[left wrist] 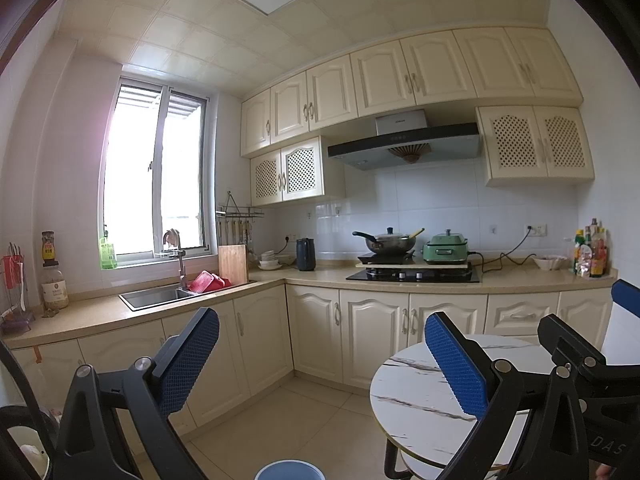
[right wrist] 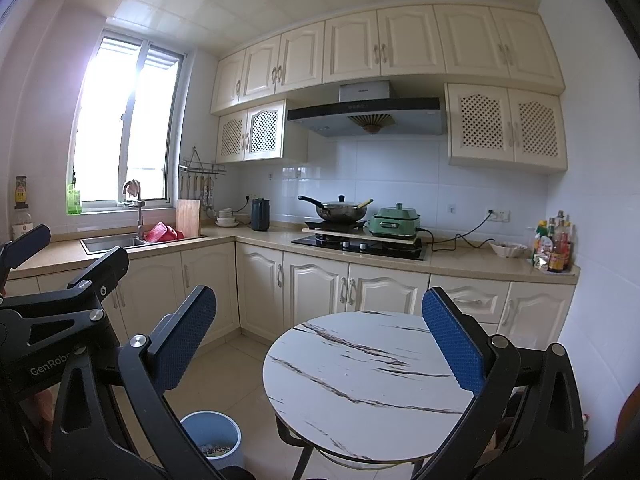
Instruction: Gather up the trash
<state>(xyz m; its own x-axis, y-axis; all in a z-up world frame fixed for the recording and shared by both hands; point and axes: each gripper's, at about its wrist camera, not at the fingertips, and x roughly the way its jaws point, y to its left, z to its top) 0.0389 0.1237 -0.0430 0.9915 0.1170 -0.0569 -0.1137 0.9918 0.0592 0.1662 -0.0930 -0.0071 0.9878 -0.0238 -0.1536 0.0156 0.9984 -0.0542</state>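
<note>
A round white marble-top table (right wrist: 360,380) stands in front of me, its top bare. Left of it on the floor is a blue trash bin (right wrist: 212,436) with some scraps at the bottom; only its rim (left wrist: 288,470) shows in the left wrist view. My left gripper (left wrist: 324,360) is open and holds nothing, hanging above the floor beside the table. My right gripper (right wrist: 318,344) is open over the table's near edge, nothing between its blue pads (right wrist: 452,344). Each gripper appears in the other's view: the left (right wrist: 64,256) and the right (left wrist: 592,316). No loose trash is visible.
An L-shaped counter (right wrist: 256,238) runs along the far walls with a sink (right wrist: 112,242), a cutting board (right wrist: 188,216), a kettle (right wrist: 260,214), a stove with a wok (right wrist: 340,210), a green cooker (right wrist: 394,220) and sauce bottles (right wrist: 556,246). Tiled floor (right wrist: 232,372) lies between the table and the cabinets.
</note>
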